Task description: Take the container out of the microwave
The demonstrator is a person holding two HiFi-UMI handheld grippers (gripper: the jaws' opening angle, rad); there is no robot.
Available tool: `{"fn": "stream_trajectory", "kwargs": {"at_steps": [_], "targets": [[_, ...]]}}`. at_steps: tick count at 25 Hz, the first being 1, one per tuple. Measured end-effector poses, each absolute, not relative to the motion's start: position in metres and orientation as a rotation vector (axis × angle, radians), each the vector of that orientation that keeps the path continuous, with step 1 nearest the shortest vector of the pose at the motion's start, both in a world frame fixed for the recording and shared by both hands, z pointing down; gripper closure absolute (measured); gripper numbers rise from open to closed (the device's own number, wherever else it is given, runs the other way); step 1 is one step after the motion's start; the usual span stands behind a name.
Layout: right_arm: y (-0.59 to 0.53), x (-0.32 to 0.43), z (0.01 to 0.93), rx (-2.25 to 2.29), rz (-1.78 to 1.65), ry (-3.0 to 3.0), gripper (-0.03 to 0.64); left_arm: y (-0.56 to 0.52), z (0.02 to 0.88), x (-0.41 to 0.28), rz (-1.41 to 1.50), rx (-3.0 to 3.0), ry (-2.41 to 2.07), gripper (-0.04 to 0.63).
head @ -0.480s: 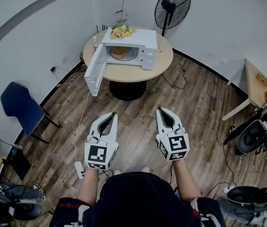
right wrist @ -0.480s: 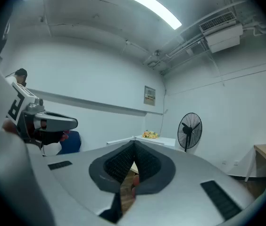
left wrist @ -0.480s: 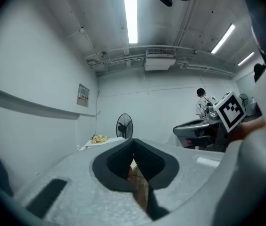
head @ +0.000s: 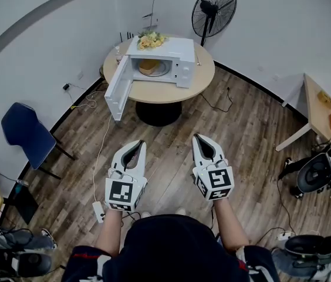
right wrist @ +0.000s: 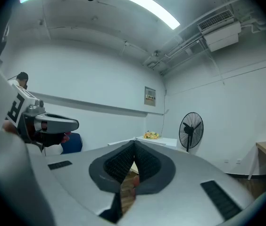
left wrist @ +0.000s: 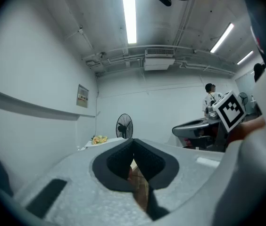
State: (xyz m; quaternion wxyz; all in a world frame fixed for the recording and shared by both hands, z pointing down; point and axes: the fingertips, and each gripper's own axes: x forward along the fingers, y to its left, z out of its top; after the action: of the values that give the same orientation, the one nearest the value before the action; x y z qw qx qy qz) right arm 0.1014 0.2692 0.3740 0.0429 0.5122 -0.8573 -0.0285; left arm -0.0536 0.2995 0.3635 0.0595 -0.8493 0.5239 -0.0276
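**Approach to the open microwave.** We stand well back from the round bench (head: 174, 91). The microwave (head: 174, 50) sits on it with its door (head: 117, 87) swung open to the left. The container (head: 149, 65), tan and round, rests inside the cavity.

The step in hand, as we judge it, is the walk-up. We should come square to the opening and keep both tools level. One pair of tongs should spread before it enters the cavity. Its pads can then close on the container's wall without striking the door or the cavity roof.

The left tongs (head: 136, 142) are fully closed, tips meeting, with nothing between them. The right tongs (head: 198, 137) are likewise closed and empty. Both hang over the wooden floor (head: 168, 157), well apart from the bench and touching nothing.
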Motion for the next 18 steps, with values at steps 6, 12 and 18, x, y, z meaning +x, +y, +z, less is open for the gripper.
{"fn": "stream_trajectory", "kwargs": {"at_steps": [6,12,18], "targets": [[0.268,0.111,0.376,1.543,-0.079,-2.635,0.609,0.300,0.367,-0.044,-0.091,-2.566,1.613,0.583],[0.263,0.134,0.383,1.519,-0.064,-2.643,0.609,0.297,0.372,-0.018,-0.109,-2.562,1.634,0.583],[0.255,0.164,0.393,1.491,-0.052,-2.653,0.609,0.289,0.380,0.015,-0.131,-2.552,1.650,0.583]]}}
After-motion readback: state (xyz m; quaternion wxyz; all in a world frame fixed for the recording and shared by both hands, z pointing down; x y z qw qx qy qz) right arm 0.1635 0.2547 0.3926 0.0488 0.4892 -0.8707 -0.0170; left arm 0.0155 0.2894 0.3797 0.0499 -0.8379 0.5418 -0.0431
